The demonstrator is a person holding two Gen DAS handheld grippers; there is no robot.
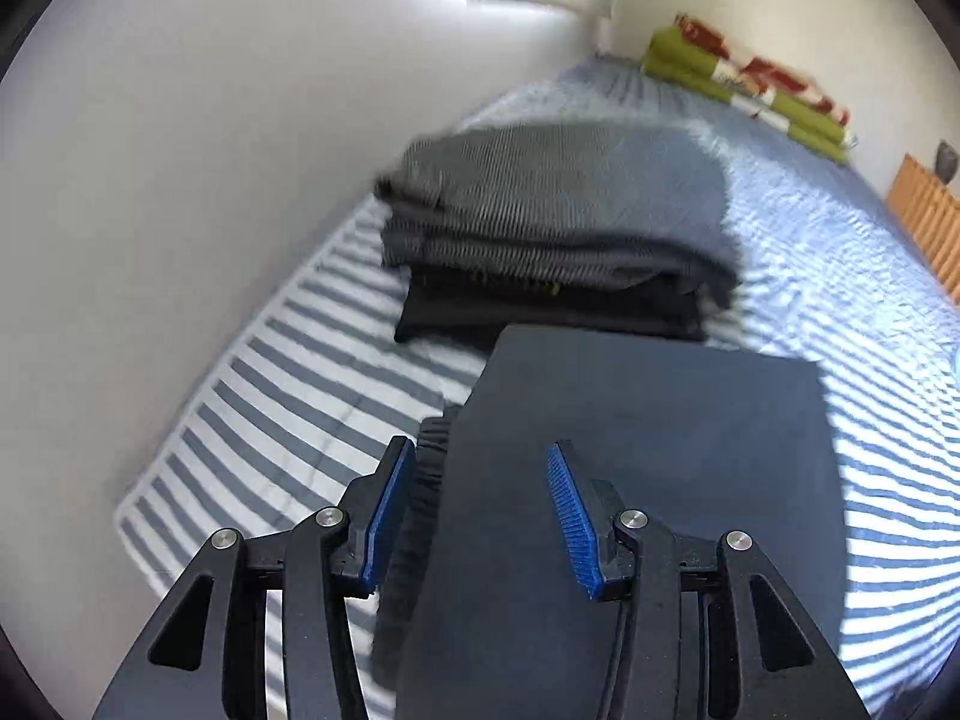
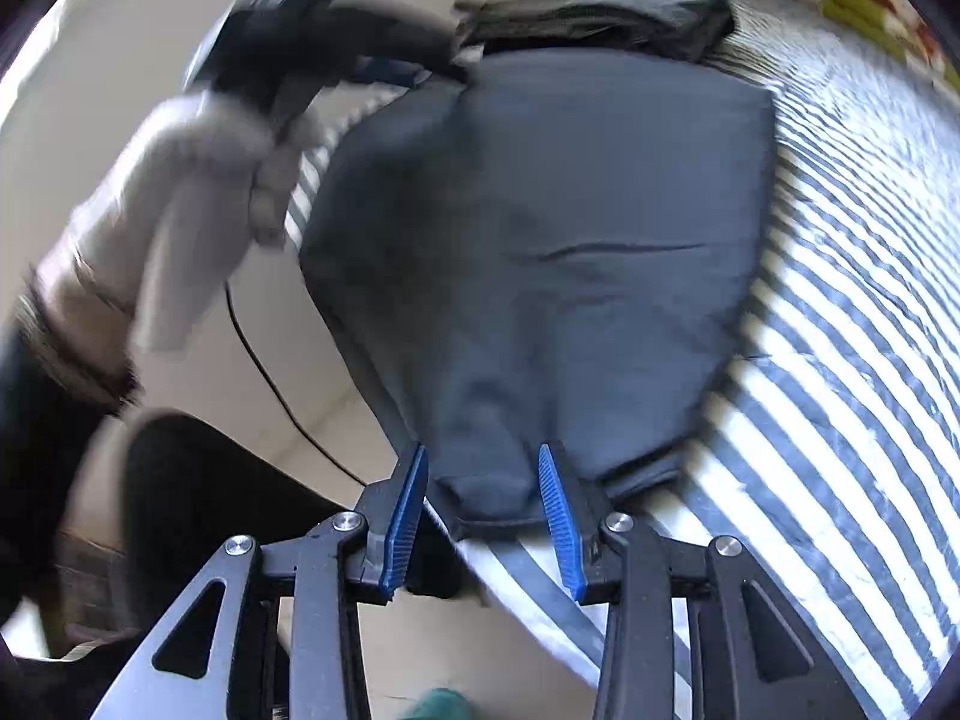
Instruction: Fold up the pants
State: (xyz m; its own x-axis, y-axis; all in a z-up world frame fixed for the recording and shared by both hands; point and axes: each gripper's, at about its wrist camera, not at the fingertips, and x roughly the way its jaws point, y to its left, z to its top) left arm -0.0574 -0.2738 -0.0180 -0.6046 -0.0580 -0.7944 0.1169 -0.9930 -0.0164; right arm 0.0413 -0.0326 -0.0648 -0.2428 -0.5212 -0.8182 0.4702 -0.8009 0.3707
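In the left wrist view, the left gripper (image 1: 480, 510) stands over the near end of the dark pants (image 1: 630, 510), which lie folded flat on the striped bed (image 1: 288, 396). Its jaws are half open. One blue pad sits beside the gathered waistband (image 1: 429, 462) and the other rests over the flat cloth, so nothing is pressed between them. Behind the pants lies a pile of folded clothes (image 1: 558, 222), very near their far edge. The left edge of the bed is close to this gripper.

In the right wrist view, the right gripper (image 2: 483, 516) is at the narrow end of the pants (image 2: 540, 252). Its jaws are half open around that end, and I cannot tell whether the pads really press it. The person's gloved hand (image 2: 198, 180) carries the other gripper at the far corner. The near edge of the bed is just under the jaws, with the floor (image 2: 288, 360) and a thin cable (image 2: 270, 384) beyond.

To fold well, I think both jaws must take the full thickness of the edge and lift together. Open room is on the right side of the bed.
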